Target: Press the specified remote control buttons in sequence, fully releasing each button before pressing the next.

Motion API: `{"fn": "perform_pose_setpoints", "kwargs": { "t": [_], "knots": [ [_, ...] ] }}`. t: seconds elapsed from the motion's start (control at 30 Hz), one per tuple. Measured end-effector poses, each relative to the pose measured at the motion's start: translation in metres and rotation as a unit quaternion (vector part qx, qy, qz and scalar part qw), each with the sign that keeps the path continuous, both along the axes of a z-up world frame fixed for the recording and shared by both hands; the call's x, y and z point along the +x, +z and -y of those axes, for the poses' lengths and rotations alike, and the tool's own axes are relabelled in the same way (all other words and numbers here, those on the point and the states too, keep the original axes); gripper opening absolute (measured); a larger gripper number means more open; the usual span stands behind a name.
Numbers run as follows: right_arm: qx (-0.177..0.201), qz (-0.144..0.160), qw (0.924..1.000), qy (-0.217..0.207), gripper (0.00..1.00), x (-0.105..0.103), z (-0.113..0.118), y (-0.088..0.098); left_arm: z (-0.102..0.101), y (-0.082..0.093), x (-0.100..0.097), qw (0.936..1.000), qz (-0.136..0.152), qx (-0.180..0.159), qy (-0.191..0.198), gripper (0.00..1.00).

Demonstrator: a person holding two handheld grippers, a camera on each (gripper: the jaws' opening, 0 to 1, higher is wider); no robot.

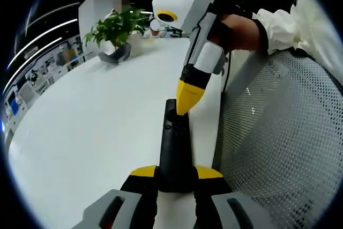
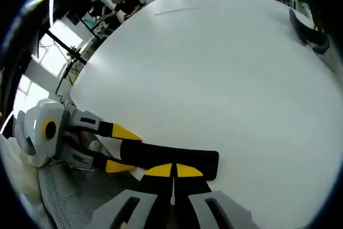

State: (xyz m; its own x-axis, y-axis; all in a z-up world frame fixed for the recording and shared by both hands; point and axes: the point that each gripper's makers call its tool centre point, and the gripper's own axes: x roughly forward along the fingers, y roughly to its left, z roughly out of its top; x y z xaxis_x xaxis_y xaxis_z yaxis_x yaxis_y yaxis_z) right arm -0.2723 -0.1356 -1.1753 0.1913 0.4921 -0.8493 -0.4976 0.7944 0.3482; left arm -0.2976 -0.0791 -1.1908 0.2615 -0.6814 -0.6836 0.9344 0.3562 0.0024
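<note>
Where the wide white surface [image 1: 96,132] spreads out in the left gripper view, it carries very little: a potted green plant [image 1: 115,28] stands at its far end, with a dark curved object [image 1: 115,54] at the plant's foot. In the right gripper view the same surface [image 2: 214,63] runs away to a bright room where people [image 2: 115,4] sit at its far edge, and the dark curved object [image 2: 308,30] lies near the upper right.

A grey perforated mesh panel [image 1: 278,143], apparently a chair back, rises along the right side of the left gripper view, just beside the surface's edge. Above it a person's white sleeve [image 1: 289,20] and dark-gloved hand [image 1: 238,30] hold the right claw's white body.

The black remote control [image 1: 174,151] is long and slim. In the left gripper view it points away from the camera, its near end clamped between the yellow-tipped jaws of the left claw [image 1: 176,174]. The right claw [image 1: 187,100] comes down from above with its jaws pressed together into one yellow point, touching the remote's far end.

In the right gripper view the remote control [image 2: 171,159] lies across the picture, the left claw [image 2: 119,148] gripping one end from the left, while the right claw [image 2: 174,171] has its closed yellow tips resting on the remote's top face.
</note>
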Motion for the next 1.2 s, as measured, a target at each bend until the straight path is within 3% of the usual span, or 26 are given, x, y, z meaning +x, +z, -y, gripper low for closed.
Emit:
{"fn": "perform_pose_setpoints", "kwargs": {
  "t": [0.17, 0.37, 1.2],
  "knots": [
    [0.003, 0.012, 0.9999, 0.006, 0.00, 0.0028, -0.0028, 0.0003, 0.0008, -0.0002, -0.0018, 1.0000, -0.001, 0.000, -0.005, 0.24],
    [-0.023, 0.015, 0.9992, 0.030, 0.00, -0.0002, -0.0030, -0.0079, 0.0017, -0.0004, -0.0024, 1.0000, -0.002, -0.001, -0.009, 0.25],
    [-0.014, 0.027, 0.9992, 0.026, 0.00, 0.0023, -0.0026, -0.0081, 0.0023, -0.0005, -0.0019, 1.0000, -0.002, -0.003, -0.008, 0.25]
  ]
}}
